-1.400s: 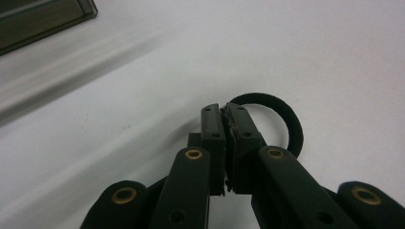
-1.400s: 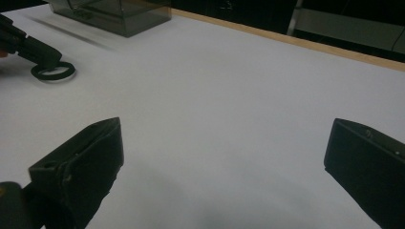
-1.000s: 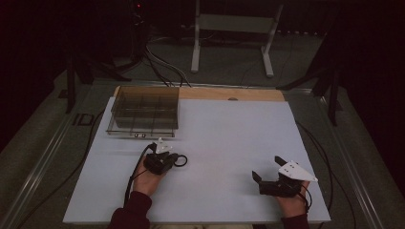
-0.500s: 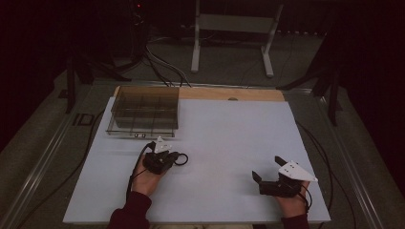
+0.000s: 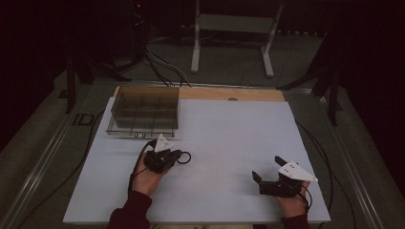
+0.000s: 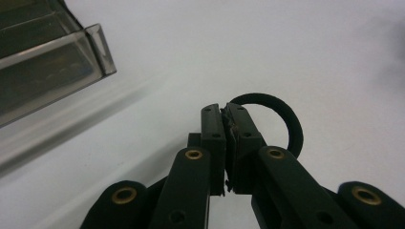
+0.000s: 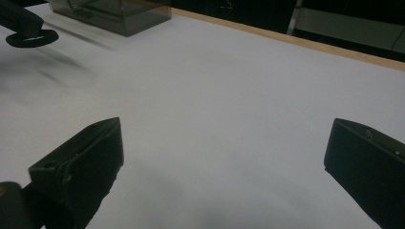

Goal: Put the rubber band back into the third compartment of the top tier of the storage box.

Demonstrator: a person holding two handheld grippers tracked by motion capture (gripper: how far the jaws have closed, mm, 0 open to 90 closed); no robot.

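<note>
My left gripper [image 5: 175, 155] is shut on a black rubber ring [image 5: 184, 157], pinching its rim just above the white table. In the left gripper view the ring [image 6: 286, 119] loops out to the right of the closed jaws [image 6: 225, 114]. The clear divided box [image 5: 144, 109] stands just beyond it at the table's back left. Near the front right, my right gripper [image 5: 268, 168] rests low with its jaws wide apart and nothing between them. In the right gripper view the gripper [image 7: 224, 143] faces bare table, with the ring [image 7: 31, 37] far off at the upper left.
A white sheet covers the table [image 5: 229, 138], with a wooden edge [image 5: 229, 94] along the back. Cables [image 5: 165, 67] and a metal stand [image 5: 229, 28] lie on the dark floor behind. The box's corner [image 6: 98, 47] is close to the left jaws.
</note>
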